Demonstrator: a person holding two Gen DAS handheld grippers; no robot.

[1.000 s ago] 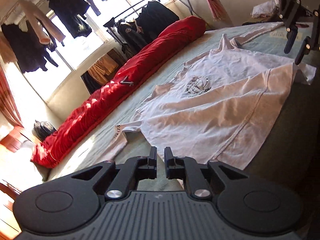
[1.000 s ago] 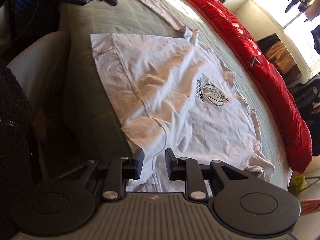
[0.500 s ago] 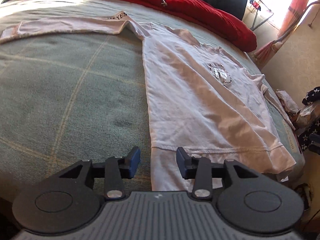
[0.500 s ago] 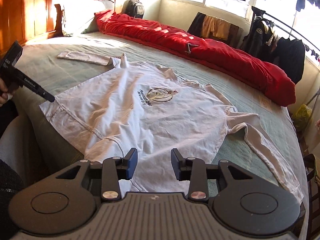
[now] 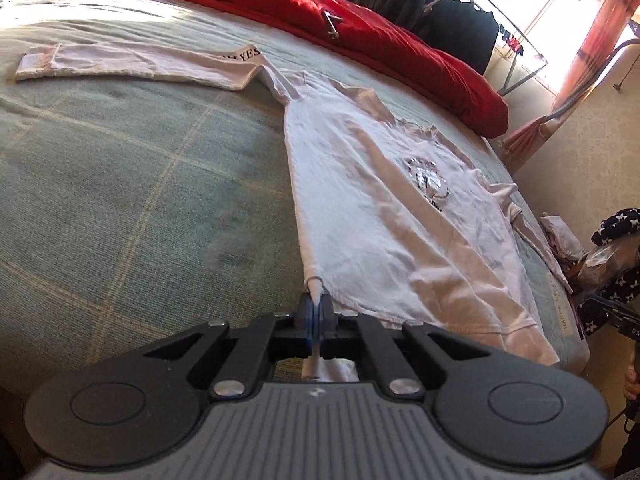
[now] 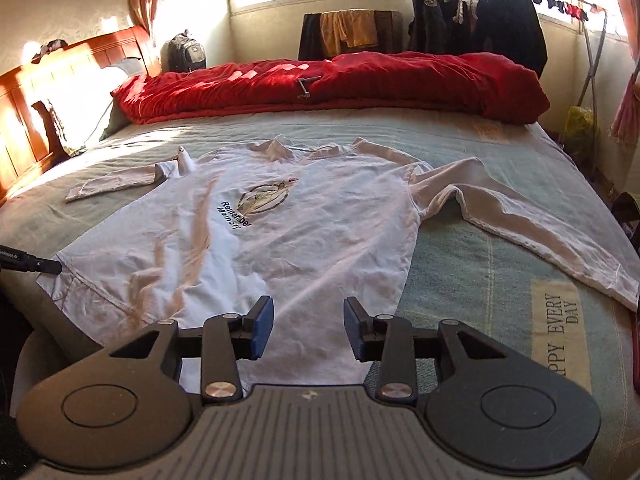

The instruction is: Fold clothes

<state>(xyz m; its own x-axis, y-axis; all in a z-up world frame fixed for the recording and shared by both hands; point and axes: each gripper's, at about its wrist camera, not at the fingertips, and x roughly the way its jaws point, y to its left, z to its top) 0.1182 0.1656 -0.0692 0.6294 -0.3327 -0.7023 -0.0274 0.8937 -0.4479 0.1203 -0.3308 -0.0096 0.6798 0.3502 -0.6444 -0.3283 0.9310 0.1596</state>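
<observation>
A white long-sleeved shirt (image 5: 384,216) lies face up, spread flat on a green bed cover (image 5: 120,200), with both sleeves stretched out. My left gripper (image 5: 316,312) is shut on the shirt's hem corner at the near bed edge. In the right wrist view the shirt (image 6: 304,240) shows its round logo and dark lettering. My right gripper (image 6: 309,326) is open and empty, just above the hem near the shirt's other bottom corner. The left gripper's tip (image 6: 40,266) shows at the far left, on the hem corner.
A red duvet (image 6: 340,84) lies along the far side of the bed. A wooden headboard (image 6: 24,108) stands at the left. A clothes rack with dark jackets (image 6: 480,28) and a window are beyond. Clutter (image 5: 612,248) sits past the bed's end.
My left gripper has closed on the shirt's hem corner. My right gripper has opened wider and turned to face squarely across the bed.
</observation>
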